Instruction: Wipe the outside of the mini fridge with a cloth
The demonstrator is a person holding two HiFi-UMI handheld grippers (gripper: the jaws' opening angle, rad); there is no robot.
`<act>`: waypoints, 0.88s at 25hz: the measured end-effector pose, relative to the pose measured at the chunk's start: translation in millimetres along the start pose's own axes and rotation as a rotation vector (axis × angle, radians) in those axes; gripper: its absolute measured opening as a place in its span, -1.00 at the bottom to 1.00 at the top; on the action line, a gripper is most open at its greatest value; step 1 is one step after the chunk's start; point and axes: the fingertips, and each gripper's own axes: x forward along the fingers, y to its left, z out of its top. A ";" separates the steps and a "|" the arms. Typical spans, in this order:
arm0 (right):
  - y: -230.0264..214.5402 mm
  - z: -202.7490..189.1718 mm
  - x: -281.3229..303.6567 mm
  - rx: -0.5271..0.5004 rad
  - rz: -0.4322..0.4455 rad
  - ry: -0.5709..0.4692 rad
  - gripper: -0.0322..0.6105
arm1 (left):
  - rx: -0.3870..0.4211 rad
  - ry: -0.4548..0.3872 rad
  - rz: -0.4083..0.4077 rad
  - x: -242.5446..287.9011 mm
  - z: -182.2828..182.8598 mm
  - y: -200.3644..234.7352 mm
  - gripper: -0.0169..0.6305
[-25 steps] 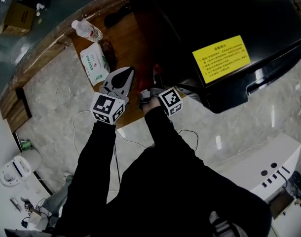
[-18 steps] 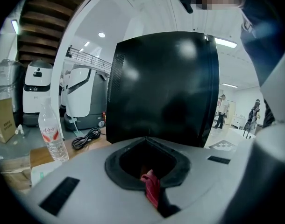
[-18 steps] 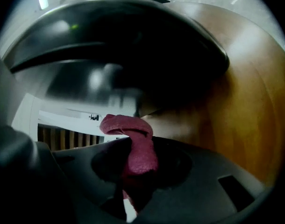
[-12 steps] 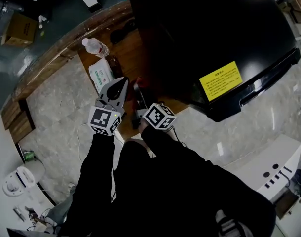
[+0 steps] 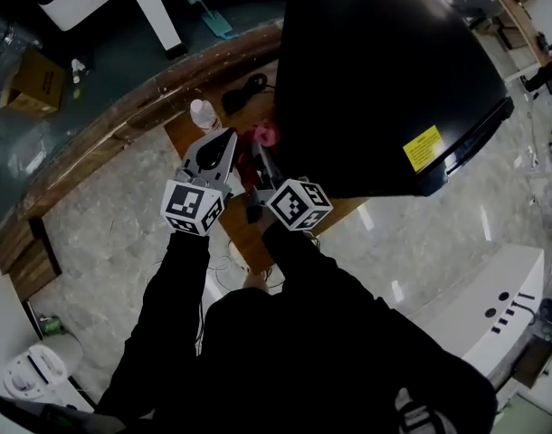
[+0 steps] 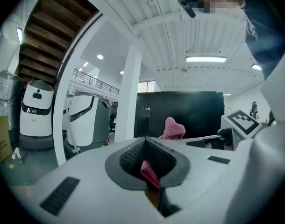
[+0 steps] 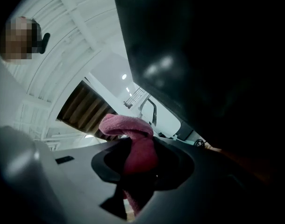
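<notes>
The black mini fridge [image 5: 385,80] stands on a wooden platform and carries a yellow label; it also fills the right gripper view [image 7: 212,55]. The right gripper [image 5: 260,148] is at the fridge's left side, shut on a pink cloth [image 5: 264,135]. The cloth bulges above those jaws and hangs below them [image 7: 133,134]. The left gripper [image 5: 229,137] is just left of it, tips close together. In the left gripper view a pink corner of cloth [image 6: 149,171] sits pinched in the closed jaws [image 6: 147,157], and the cloth's bunched end [image 6: 173,129] shows in front of the fridge [image 6: 194,111].
A water bottle [image 5: 204,114] and a black cable bundle [image 5: 244,93] lie on the wooden platform [image 5: 181,129] by the fridge. A white cable [image 5: 223,260] trails on the marble floor. A white machine [image 5: 475,306] stands at lower right. White robots [image 6: 36,111] and a pillar [image 6: 131,92] stand beyond.
The head view has pulled back, so the fridge now shows whole. Both grippers have risen close together beside the fridge's left side, with the pink cloth now bunched above the right jaws.
</notes>
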 end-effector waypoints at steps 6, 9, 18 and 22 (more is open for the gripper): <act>21.2 53.4 36.8 0.054 -0.027 -0.140 -0.52 | 0.063 -0.056 -0.078 27.5 57.6 17.2 -0.94; 16.2 88.2 56.7 0.121 -0.031 -0.210 -0.52 | 0.101 -0.080 -0.116 50.4 82.9 18.6 -0.94; -9.2 146.2 84.0 0.410 -0.026 -0.369 -0.51 | 0.150 -0.105 -0.140 98.5 114.9 30.1 -0.94; -23.4 140.4 80.7 0.454 -0.022 -0.396 -0.51 | 0.135 -0.090 -0.148 109.3 103.7 32.4 -0.94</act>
